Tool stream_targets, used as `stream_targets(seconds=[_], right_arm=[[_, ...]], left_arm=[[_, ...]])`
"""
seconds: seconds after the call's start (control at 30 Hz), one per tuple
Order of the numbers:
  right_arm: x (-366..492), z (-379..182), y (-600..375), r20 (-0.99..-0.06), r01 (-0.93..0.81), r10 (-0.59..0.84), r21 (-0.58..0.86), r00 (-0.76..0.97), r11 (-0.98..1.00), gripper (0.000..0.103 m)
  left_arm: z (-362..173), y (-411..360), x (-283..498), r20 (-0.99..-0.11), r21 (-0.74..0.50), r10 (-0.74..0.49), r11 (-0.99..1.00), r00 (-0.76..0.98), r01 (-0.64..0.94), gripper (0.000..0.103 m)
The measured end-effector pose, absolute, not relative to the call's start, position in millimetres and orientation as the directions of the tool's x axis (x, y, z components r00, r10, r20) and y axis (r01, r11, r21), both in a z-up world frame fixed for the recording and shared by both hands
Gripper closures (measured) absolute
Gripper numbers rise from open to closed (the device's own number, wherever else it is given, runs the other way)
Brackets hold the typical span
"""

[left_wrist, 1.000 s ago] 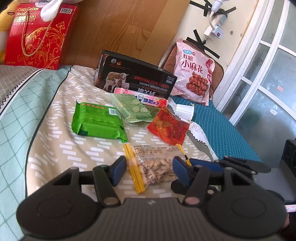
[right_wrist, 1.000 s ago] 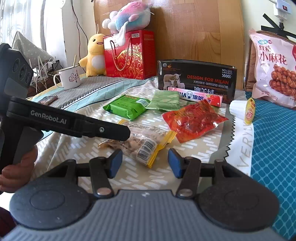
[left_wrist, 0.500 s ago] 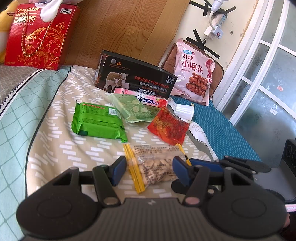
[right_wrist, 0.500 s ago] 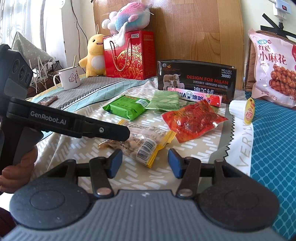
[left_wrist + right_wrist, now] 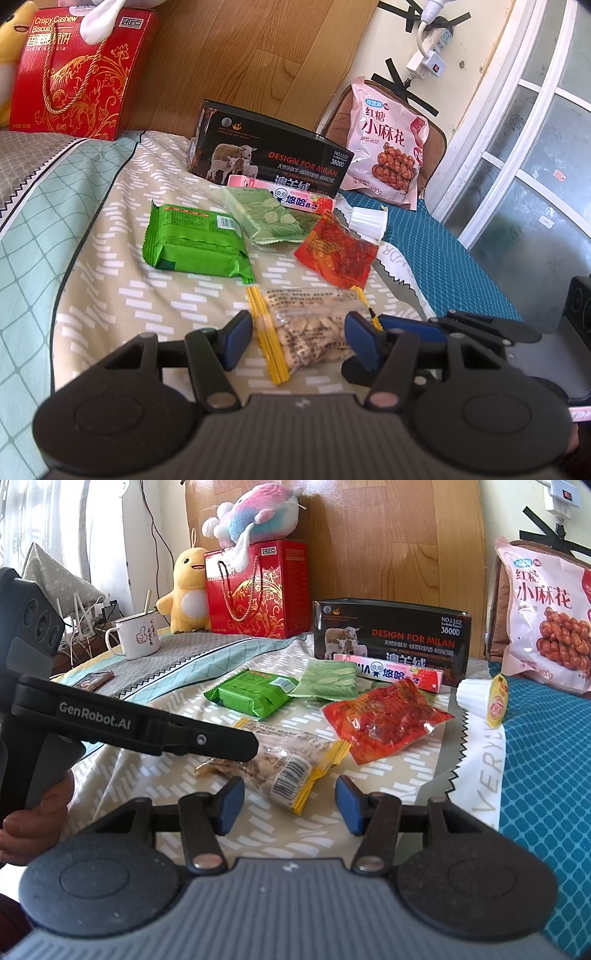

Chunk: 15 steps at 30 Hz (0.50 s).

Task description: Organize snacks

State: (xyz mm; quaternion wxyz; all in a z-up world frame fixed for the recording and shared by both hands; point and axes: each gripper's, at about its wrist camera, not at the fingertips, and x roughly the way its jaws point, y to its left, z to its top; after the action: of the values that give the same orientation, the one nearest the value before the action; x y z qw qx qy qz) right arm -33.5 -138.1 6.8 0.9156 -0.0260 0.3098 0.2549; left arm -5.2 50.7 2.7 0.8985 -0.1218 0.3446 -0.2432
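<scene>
Nearest you, the left gripper (image 5: 297, 341) straddles the clear nut packet (image 5: 310, 332) lying on the bedspread (image 5: 110, 280), jaws apart; the right gripper (image 5: 290, 805) is likewise spread. The packet looks light, crinkly and slippery: pinch across its filled middle. Beyond lie the red pouch (image 5: 338, 254) and the green packet (image 5: 195, 242).

You can read "DESIGN FOR MILAN" and "NO.L102" on the black box (image 5: 391, 635), "Crispy Cashew" on the red gift box (image 5: 74, 74), "GenRobot.AI" on the left tool (image 5: 221, 742), and possibly "400g" on the pink bag (image 5: 546, 616).
</scene>
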Motion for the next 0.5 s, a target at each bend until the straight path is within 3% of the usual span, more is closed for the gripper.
stream_targets(seconds=[0.1,0.13,0.23,0.33,0.5], right_arm=[[-33.8,6.6,-135.1,-0.585,-0.488,0.445,0.093,0.678,0.868,0.051],[-34.3,6.6,-133.4,-0.585,-0.494,0.443,0.083,0.679,0.866,0.062],[-35.2,6.8,-128.7,-0.579,-0.498,0.439,0.064,0.687,0.865,0.071],[-35.0,9.5,-129.3,-0.562,-0.482,0.437,0.077,0.702,0.873,0.075],[-28.7,26.0,-134.7,-0.497,-0.46,0.434,0.077,0.751,0.884,0.078]], left_arm=[[2.6,50.6,-5.3,-0.56,-0.386,-0.521,0.852,0.644,0.354,0.048],[2.7,50.5,-5.2,-0.561,-0.385,-0.521,0.852,0.644,0.354,0.048],[4.1,49.3,-4.3,-0.569,-0.374,-0.515,0.856,0.641,0.357,0.05],[7.9,50.7,1.8,-0.566,-0.427,-0.56,0.827,0.606,0.365,0.059],[37.4,43.2,21.7,-0.527,-0.405,-0.577,0.816,0.625,0.412,0.059]])
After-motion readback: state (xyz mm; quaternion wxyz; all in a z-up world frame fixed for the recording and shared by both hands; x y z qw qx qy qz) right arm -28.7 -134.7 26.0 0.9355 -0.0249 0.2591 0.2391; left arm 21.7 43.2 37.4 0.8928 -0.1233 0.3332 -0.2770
